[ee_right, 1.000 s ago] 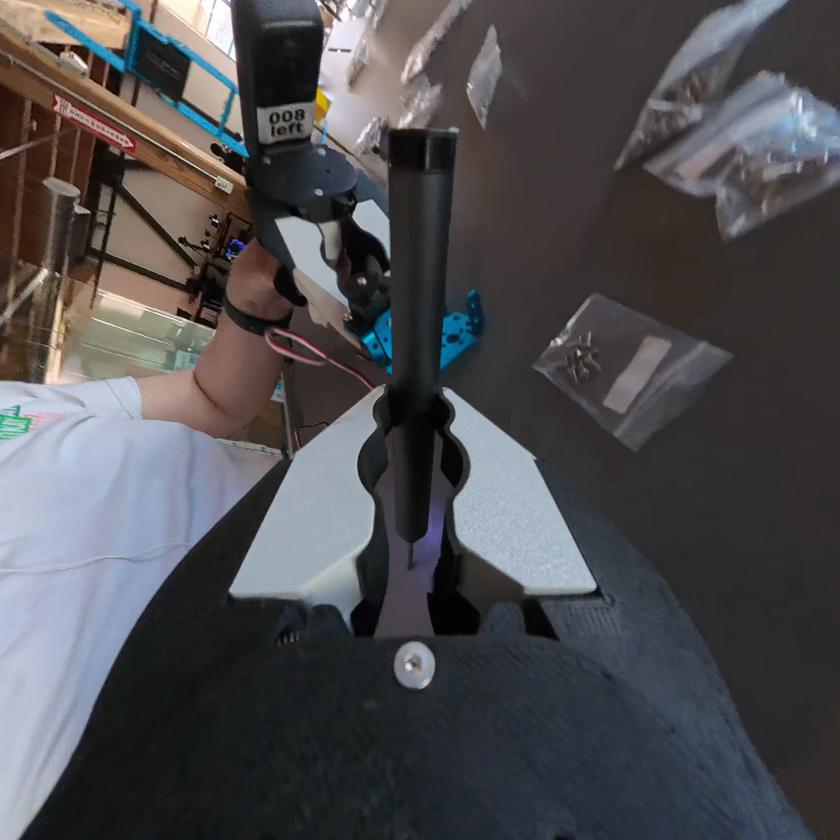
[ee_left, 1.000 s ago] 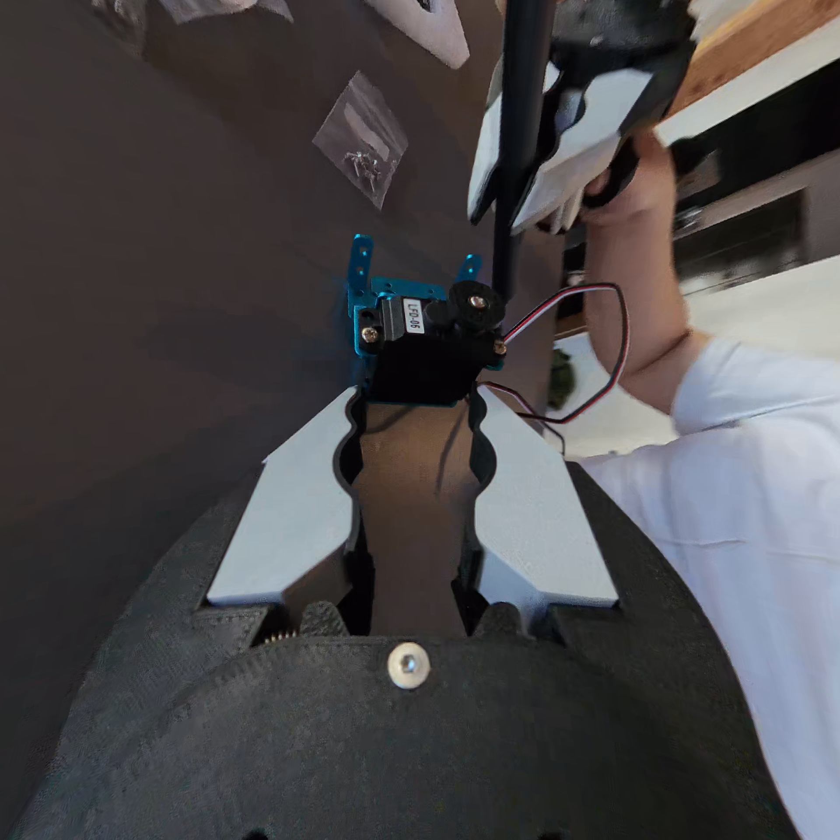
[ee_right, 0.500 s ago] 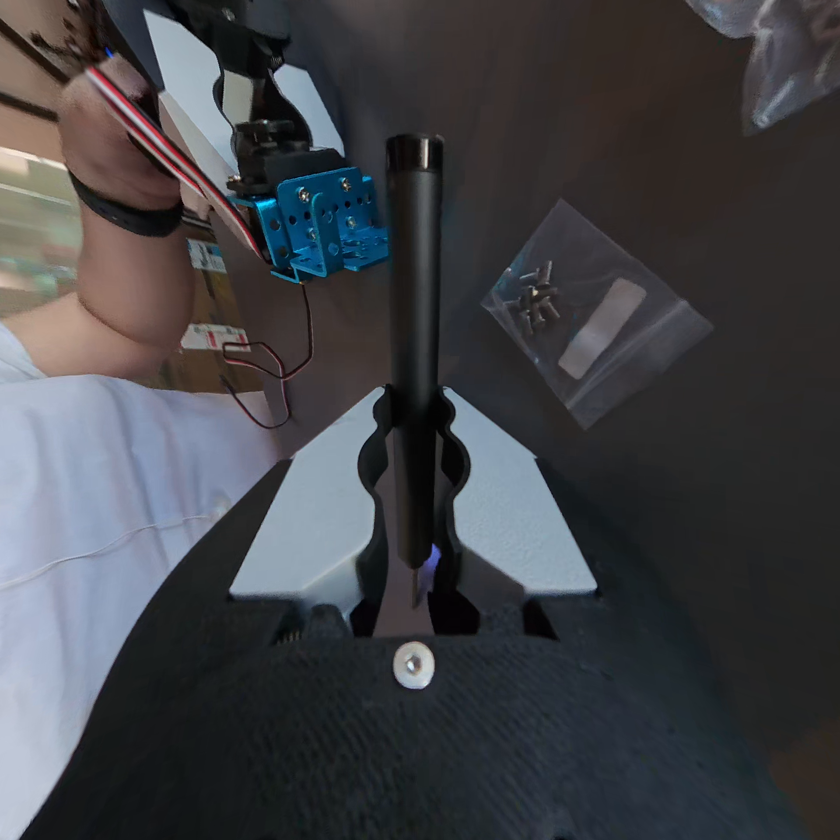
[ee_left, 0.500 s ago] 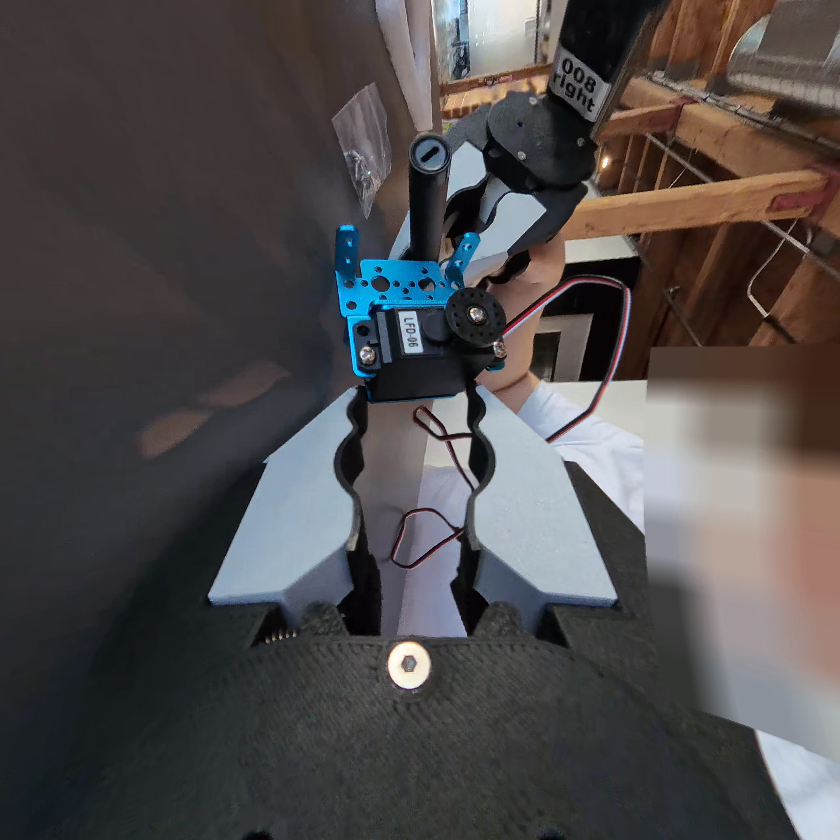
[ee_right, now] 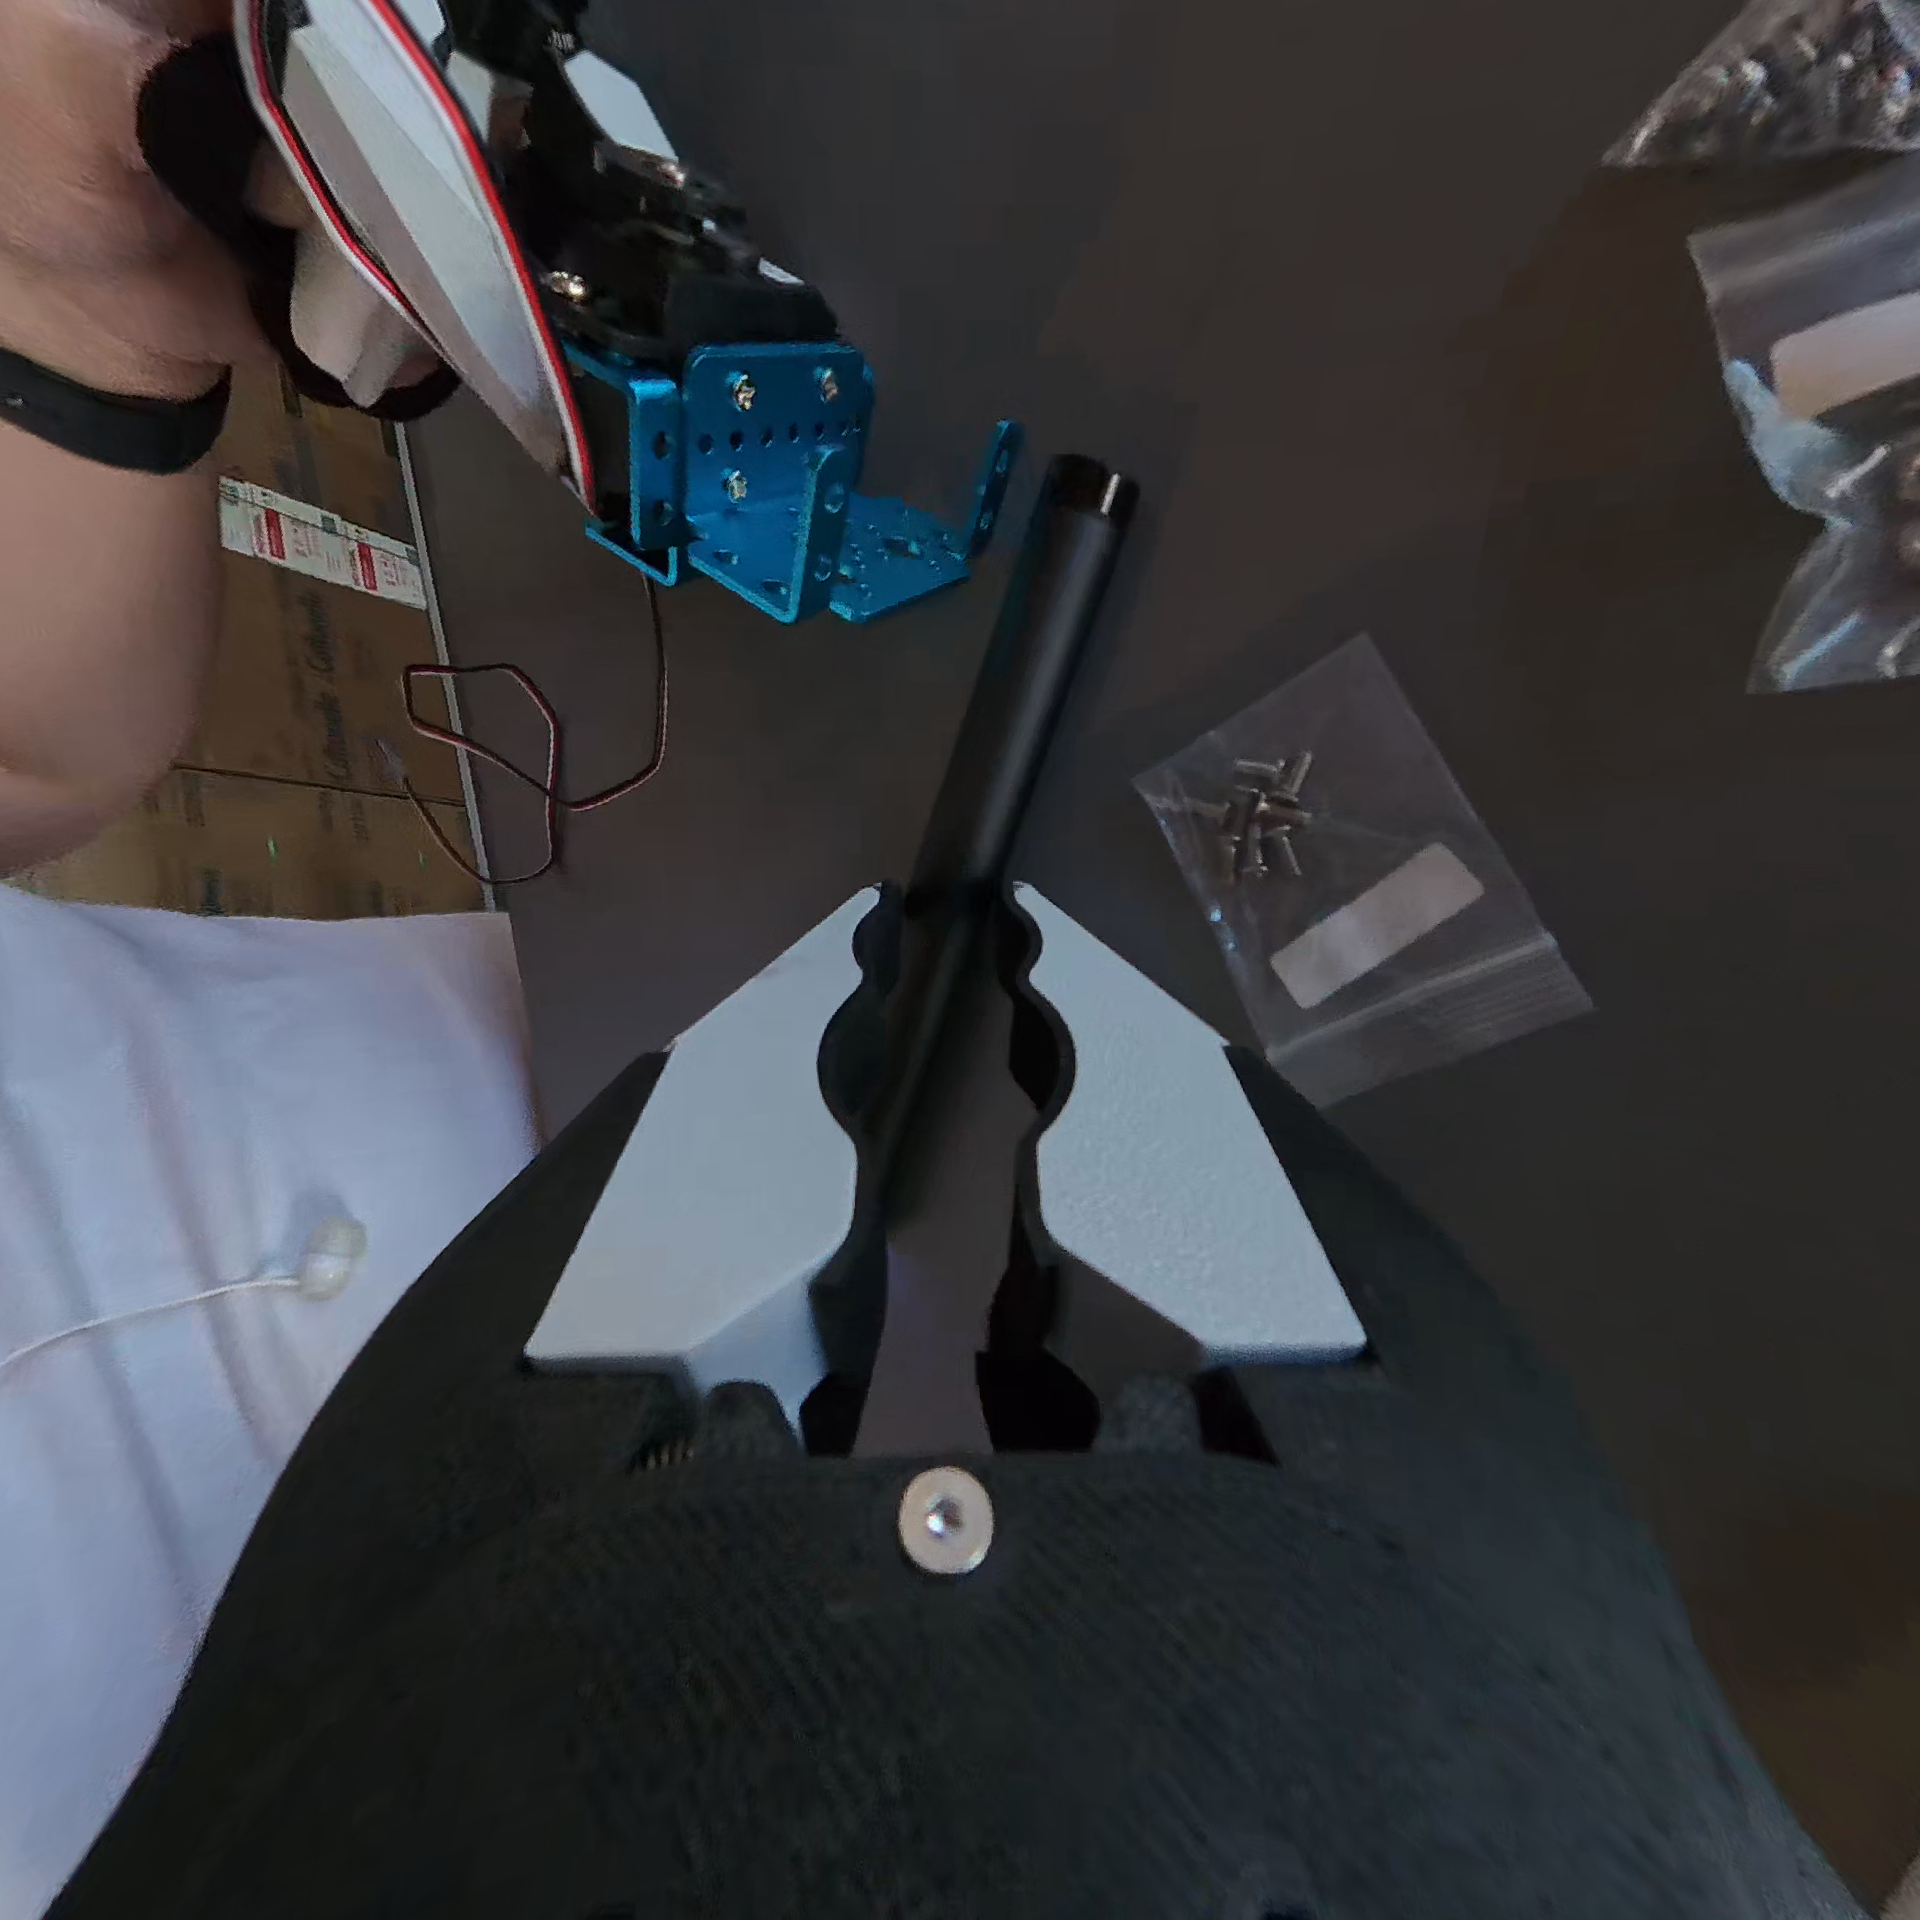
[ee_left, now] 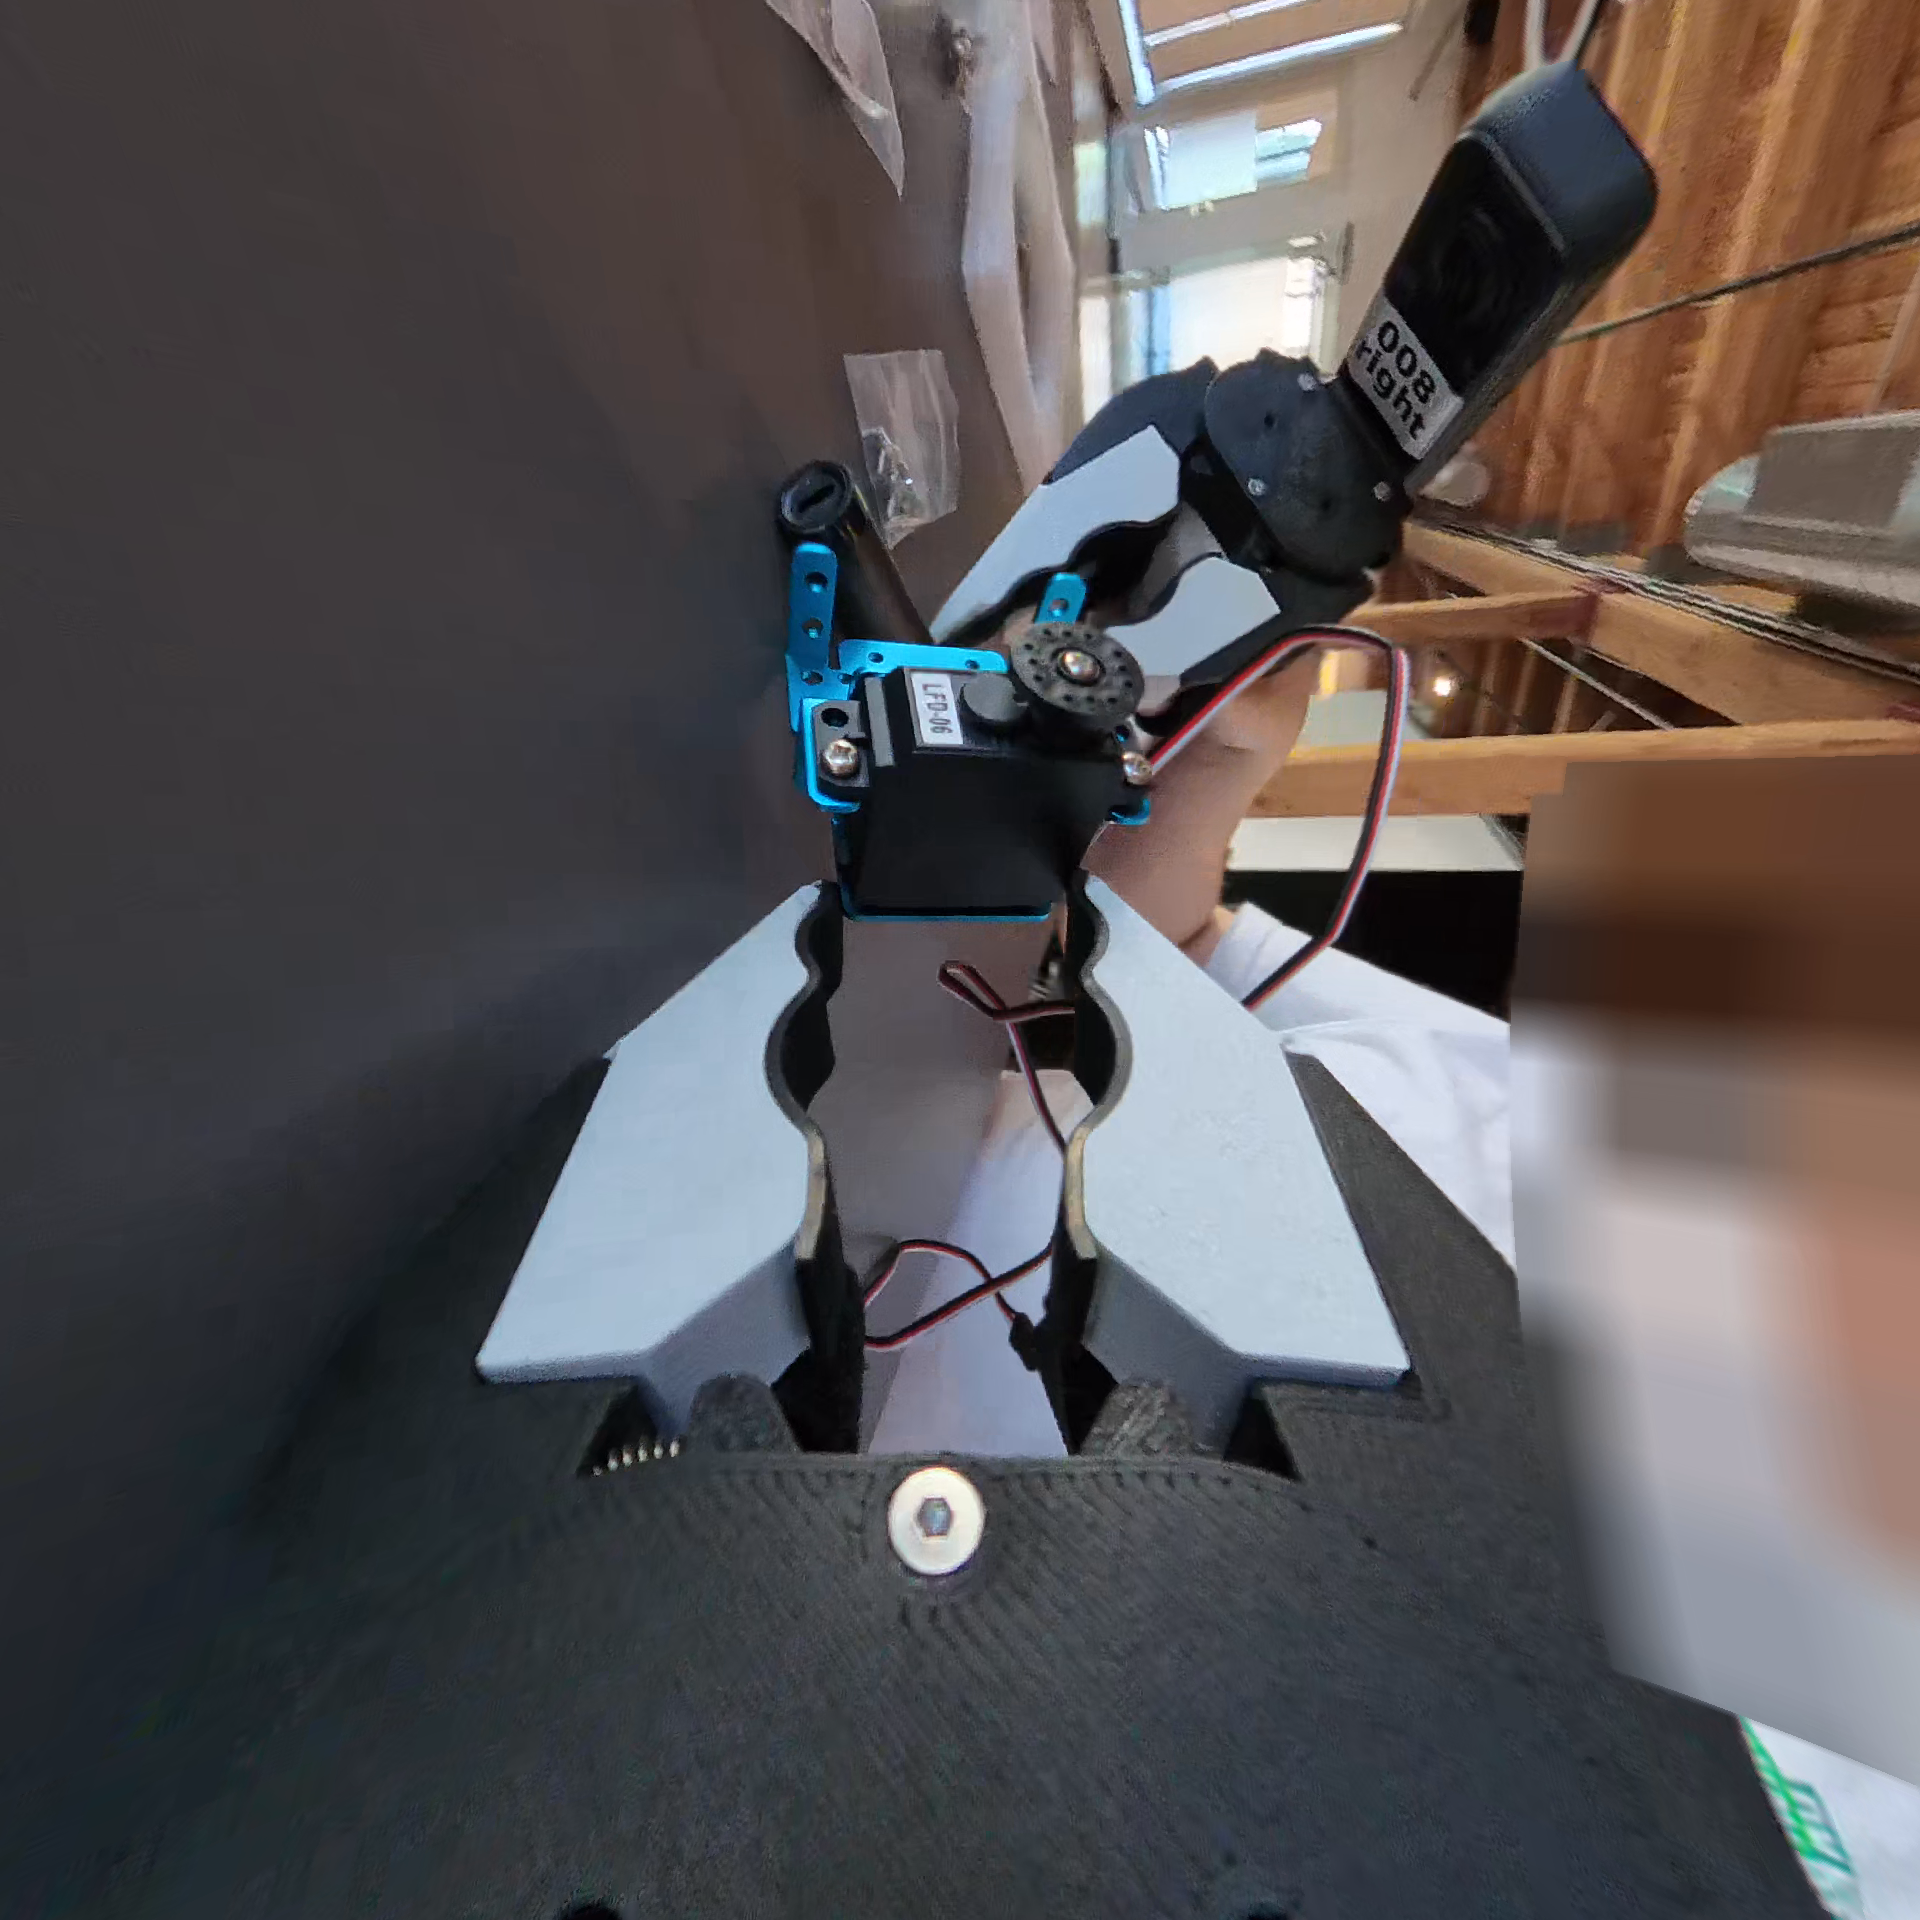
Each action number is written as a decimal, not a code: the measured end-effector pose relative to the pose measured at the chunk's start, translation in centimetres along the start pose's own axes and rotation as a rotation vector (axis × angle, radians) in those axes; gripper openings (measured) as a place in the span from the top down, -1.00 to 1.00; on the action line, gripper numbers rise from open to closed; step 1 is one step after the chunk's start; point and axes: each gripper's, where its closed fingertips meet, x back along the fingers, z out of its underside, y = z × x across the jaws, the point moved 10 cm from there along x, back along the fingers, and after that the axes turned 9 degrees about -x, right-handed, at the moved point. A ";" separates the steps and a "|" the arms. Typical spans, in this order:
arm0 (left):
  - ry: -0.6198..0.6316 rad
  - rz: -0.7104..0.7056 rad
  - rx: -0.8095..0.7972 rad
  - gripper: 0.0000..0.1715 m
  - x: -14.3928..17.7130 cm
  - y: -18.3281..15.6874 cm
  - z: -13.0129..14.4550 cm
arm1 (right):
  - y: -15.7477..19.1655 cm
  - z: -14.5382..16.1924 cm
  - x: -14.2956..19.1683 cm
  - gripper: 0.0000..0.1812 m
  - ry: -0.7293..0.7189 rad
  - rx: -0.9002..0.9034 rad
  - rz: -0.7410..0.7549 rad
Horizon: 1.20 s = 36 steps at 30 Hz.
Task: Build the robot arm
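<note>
The left gripper (ee_left: 945, 904) is clamped on one black servo motor (ee_left: 961, 805) seated in a blue metal bracket (ee_left: 812, 644), gripped at the very fingertips in the centre of the left wrist view. One round black horn (ee_left: 1075, 675) sits on the servo's upper face, beside one white label. One three-strand wire (ee_left: 1351, 748) – red, black and white – loops from the servo's right side down between the two pale fingers (ee_left: 675, 1174).

The right gripper (ee_right: 945, 894) is closed on one long black cylindrical tool (ee_right: 1023, 707), which lies along the slot between the fingers and leans toward the upper right of the right wrist view, its end near the blue bracket (ee_right: 774, 488) but apart from it. In the left wrist view the same tool's round end (ee_left: 816, 506) shows just behind the bracket's upper left ear, with the other gripper (ee_left: 1122, 582) beyond it in the upper right.

On the dark table (ee_right: 1351, 364) one clear bag of small screws (ee_right: 1351, 873) lies to the right of the tool – well apart from it. At least two more clear bags (ee_right: 1849, 416) crowd the upper right corner; their count is hard to tell. In the left wrist view one screw bag (ee_left: 904, 447) shows above the bracket. A person's white sleeve (ee_right: 208, 1195) fills the lower left.
</note>
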 end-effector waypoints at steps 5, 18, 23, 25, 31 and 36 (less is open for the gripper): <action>-0.034 -0.115 -0.015 0.50 0.3 -1.3 0.7 | 0.0 -0.2 0.7 0.74 -0.121 0.159 0.010; -0.024 0.078 0.158 0.49 -0.8 -0.4 2.0 | 5.1 -2.6 0.4 0.78 -0.379 0.794 -0.112; -0.045 0.106 0.168 0.49 -1.3 -0.4 2.7 | 4.3 -3.3 -0.7 0.81 -0.308 0.711 -0.163; -0.055 0.104 0.155 0.50 -1.5 -0.5 3.0 | 4.5 -3.3 -0.9 0.85 -0.305 0.705 -0.217; -0.044 -0.050 -0.080 0.50 -1.7 -1.5 3.4 | 5.3 -2.6 -1.1 0.99 -0.245 0.791 -0.214; -0.060 -0.175 -0.260 0.49 -1.0 -1.7 4.1 | 6.0 -1.9 -1.9 1.00 -0.221 0.880 -0.170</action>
